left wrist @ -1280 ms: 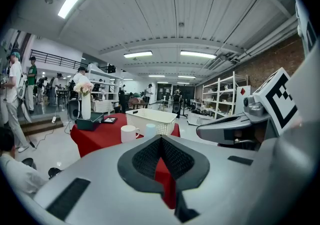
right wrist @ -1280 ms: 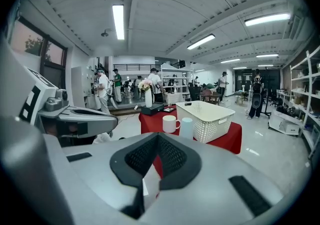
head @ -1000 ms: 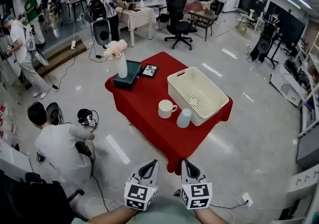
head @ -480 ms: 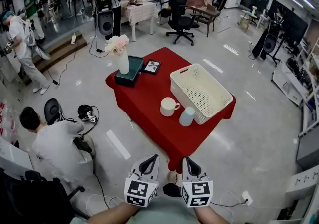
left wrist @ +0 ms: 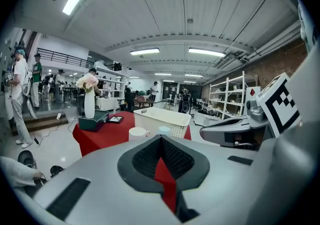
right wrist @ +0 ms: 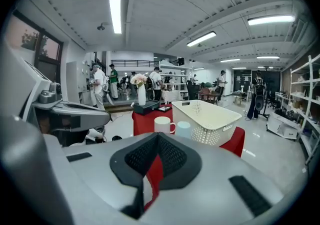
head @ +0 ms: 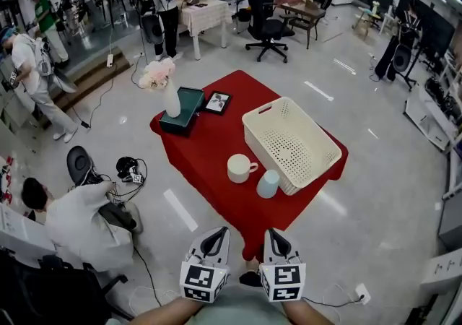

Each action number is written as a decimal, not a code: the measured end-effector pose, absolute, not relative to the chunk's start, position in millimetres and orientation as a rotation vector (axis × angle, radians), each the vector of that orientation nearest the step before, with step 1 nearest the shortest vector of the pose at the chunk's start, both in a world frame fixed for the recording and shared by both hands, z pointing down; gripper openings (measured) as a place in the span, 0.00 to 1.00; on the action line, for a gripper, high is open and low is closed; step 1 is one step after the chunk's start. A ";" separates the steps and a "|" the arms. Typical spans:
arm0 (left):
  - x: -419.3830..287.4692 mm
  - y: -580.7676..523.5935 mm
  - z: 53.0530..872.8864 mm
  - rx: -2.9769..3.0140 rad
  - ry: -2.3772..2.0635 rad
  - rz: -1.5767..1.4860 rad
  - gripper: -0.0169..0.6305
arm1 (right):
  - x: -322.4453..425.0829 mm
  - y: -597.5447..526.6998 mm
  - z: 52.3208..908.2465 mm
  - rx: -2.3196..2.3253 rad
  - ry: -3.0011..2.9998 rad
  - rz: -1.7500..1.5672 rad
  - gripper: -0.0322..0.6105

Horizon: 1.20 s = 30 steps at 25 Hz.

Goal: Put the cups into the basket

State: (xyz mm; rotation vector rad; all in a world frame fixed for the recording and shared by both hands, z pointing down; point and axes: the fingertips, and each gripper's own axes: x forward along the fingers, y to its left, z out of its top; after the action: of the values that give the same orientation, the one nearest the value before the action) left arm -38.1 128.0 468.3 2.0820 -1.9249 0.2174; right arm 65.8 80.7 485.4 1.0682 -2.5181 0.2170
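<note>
- Left gripper and right gripper: fingers clenched, empty, well short of the table.
- White mug and blue cup stand beside the basket; probably stiff, light and breakable, so pinch each rim.

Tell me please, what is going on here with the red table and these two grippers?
A person holds the left gripper and the right gripper, one in each hand. Both are shut and empty, and they are short of the red table. On the table a white mug and a pale blue cup stand next to the white basket, which has nothing in it. No cup has been picked up yet.
</note>
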 end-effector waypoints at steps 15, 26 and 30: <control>-26.2 38.4 474.5 2.023 -1.966 0.307 0.03 | 62.7 -6.6 505.4 0.956 -2.502 0.265 0.07; -35.2 14.7 489.8 1.997 -1.968 0.365 0.03 | 48.7 -30.8 521.8 0.907 -2.489 0.288 0.07; -47.0 -1.0 494.8 2.023 -1.910 0.369 0.03 | 39.9 -43.1 530.0 0.956 -2.438 0.306 0.09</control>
State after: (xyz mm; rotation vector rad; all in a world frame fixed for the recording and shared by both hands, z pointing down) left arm -47.0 -1.0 494.8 2.0233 -1.9103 0.3692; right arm 39.9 -43.1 530.0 0.9563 -2.4381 0.3057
